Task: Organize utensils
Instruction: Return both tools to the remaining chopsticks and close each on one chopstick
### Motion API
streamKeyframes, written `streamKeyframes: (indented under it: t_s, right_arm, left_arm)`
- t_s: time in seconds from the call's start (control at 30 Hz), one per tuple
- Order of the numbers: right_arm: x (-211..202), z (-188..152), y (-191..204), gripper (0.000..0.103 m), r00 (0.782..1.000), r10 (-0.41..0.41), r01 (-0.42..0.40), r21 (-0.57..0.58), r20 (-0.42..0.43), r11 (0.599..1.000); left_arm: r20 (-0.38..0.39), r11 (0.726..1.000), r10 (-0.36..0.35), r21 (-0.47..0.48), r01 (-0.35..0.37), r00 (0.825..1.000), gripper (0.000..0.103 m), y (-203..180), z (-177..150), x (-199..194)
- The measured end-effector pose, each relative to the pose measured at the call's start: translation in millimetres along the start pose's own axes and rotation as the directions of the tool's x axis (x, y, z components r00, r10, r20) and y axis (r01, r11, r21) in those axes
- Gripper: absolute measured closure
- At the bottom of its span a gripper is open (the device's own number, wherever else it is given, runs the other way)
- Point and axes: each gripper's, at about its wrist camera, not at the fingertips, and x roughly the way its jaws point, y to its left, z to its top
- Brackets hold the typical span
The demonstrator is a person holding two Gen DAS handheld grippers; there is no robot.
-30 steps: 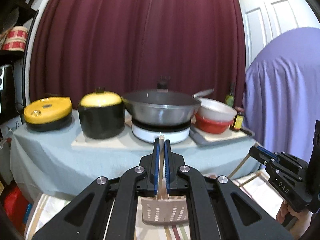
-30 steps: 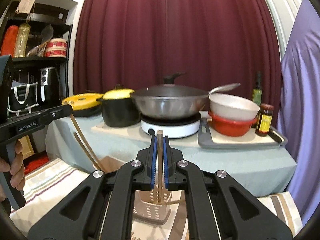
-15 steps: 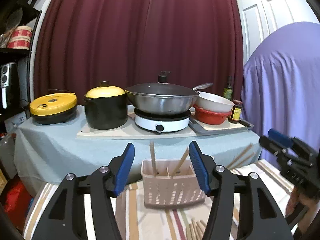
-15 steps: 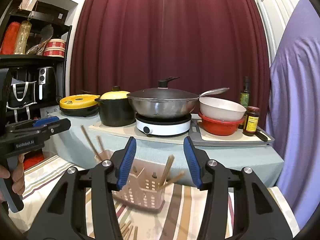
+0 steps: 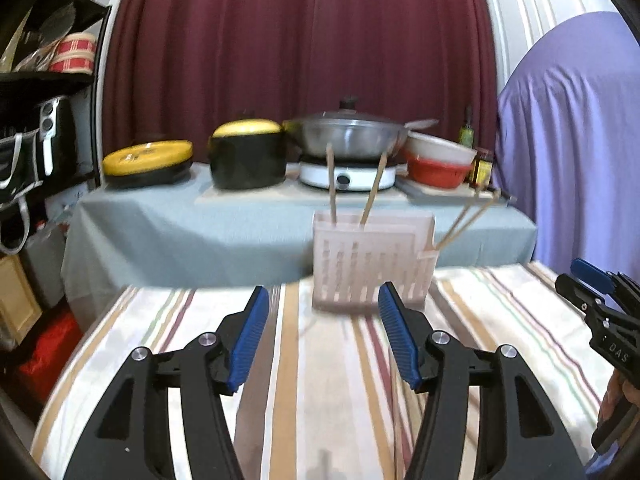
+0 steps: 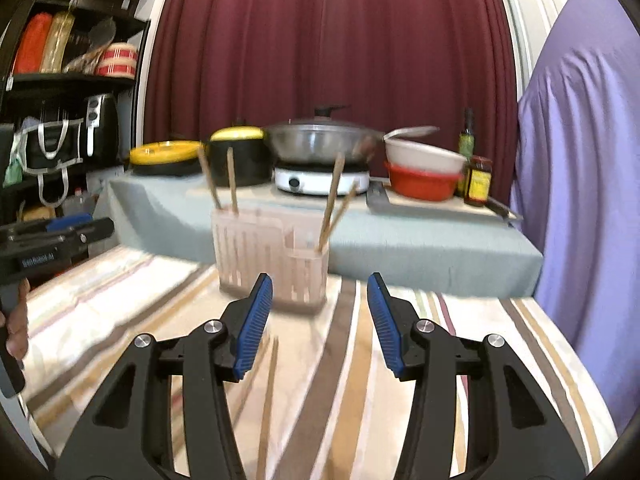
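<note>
Both grippers, left gripper (image 5: 320,336) and right gripper (image 6: 319,326), now stand released and empty, having let go their chopsticks (image 5: 331,182) into the holder (image 6: 272,258). Loose chopstick (image 6: 269,396) on the striped cloth (image 5: 320,400) remains outstanding.

Two low wrist views facing the utensil holder (image 5: 372,264) (shared, near), stove table (image 6: 400,240) behind.
</note>
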Motion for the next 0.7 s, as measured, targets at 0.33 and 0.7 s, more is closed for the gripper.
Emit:
streamKeyframes:
  t_s: [0.33, 0.7]
  right_arm:
    - [-24, -72, 15, 0.055, 0.994, 0.039, -0.038, 0.020, -0.097, 0.999]
    - [-27, -122, 29, 0.067, 0.979, 0.089, -0.081, 0.050, -0.182, 0.995]
  left_arm:
    - [-0.092, 1.000, 0.026, -0.002, -0.026, 0.995, 0.047, -2, -61, -19]
    - [-0.171, 1.000, 0.009, -0.015, -0.012, 0.985, 0.047, -11, -118, -26]
